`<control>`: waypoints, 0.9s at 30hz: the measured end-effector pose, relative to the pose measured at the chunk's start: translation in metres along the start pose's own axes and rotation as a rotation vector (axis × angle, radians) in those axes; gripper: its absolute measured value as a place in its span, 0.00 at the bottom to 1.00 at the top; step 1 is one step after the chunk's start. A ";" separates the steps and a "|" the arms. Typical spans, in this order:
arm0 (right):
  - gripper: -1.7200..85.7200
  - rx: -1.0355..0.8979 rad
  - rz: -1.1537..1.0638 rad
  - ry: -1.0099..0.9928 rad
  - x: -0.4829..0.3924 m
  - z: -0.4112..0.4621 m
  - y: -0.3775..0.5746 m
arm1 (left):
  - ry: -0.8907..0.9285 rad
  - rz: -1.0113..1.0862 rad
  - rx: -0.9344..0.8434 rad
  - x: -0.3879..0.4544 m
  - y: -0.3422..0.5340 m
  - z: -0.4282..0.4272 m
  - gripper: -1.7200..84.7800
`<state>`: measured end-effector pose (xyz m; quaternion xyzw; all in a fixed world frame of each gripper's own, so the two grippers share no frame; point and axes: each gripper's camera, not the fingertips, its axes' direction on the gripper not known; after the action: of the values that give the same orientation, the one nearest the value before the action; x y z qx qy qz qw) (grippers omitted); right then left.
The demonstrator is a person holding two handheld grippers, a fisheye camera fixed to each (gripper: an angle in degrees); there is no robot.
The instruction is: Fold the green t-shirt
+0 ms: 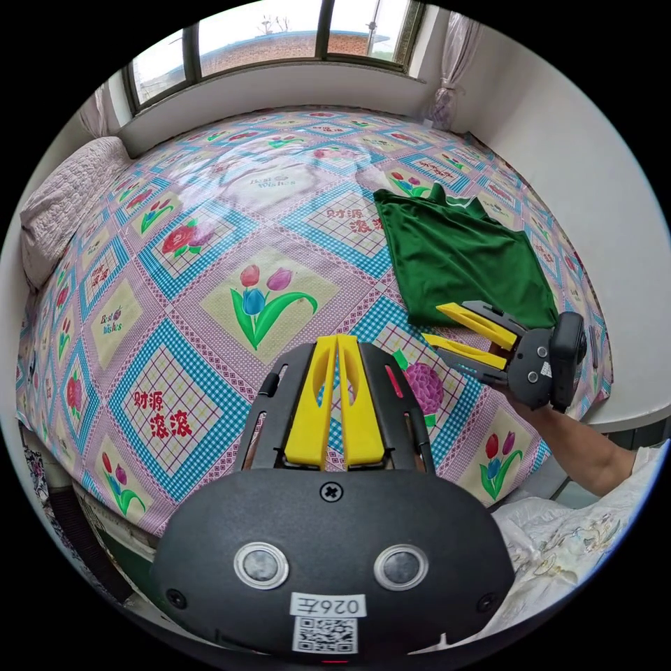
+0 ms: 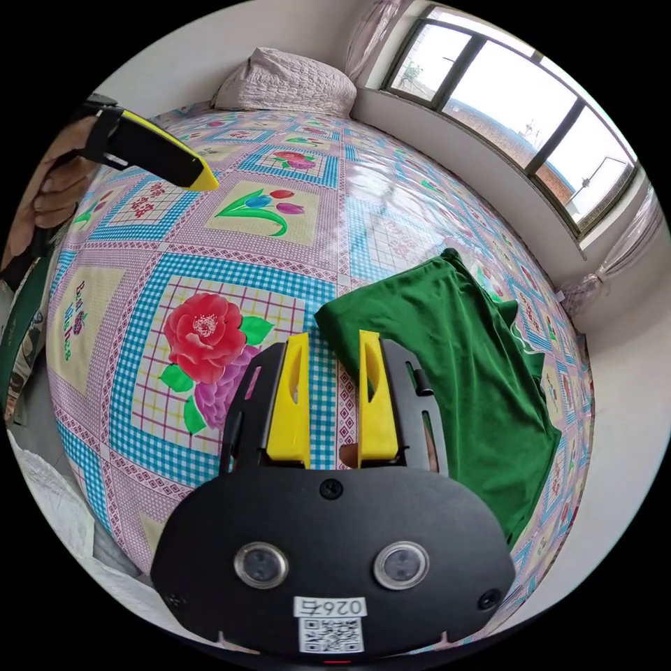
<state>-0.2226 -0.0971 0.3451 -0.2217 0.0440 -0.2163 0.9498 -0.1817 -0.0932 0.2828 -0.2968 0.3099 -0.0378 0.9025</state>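
Observation:
The green t-shirt (image 1: 465, 258) lies folded into a long panel on the patterned bedspread (image 1: 210, 231), near the wall side of the bed. In the left gripper view my left gripper (image 1: 337, 342) is shut with nothing between its yellow jaws, hovering over the bedspread well left of the shirt. My right gripper (image 1: 437, 325) comes into that view too, held open at the shirt's near edge. In the right gripper view the right gripper (image 2: 334, 339) is open, its jaws just short of the shirt's (image 2: 461, 356) nearest corner. The left gripper (image 2: 210, 183) shows there at the upper left, held by a hand.
A grey quilted pillow (image 1: 63, 203) (image 2: 286, 80) lies at the head of the bed. A window (image 1: 279, 35) runs along the far side, and a white wall (image 1: 587, 175) borders the shirt's side. A person's forearm (image 1: 580, 447) reaches in behind the right gripper.

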 end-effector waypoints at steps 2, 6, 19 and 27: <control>0.09 0.001 -0.007 0.041 -0.003 0.005 -0.009 | 0.014 -0.005 -0.001 -0.003 0.000 0.000 0.01; 0.09 -0.032 -0.057 0.084 -0.010 0.020 -0.024 | 0.041 -0.016 -0.003 -0.007 -0.002 0.002 0.01; 0.01 -0.078 -0.072 0.135 0.006 0.047 -0.055 | 0.039 0.020 -0.017 -0.004 -0.034 0.014 0.01; 0.01 -0.066 -0.048 -0.012 0.032 0.034 -0.042 | 0.036 0.126 -0.017 0.014 -0.093 0.027 0.01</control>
<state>-0.2039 -0.1311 0.3946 -0.2552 0.0401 -0.2359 0.9368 -0.1442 -0.1589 0.3441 -0.2838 0.3443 0.0165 0.8948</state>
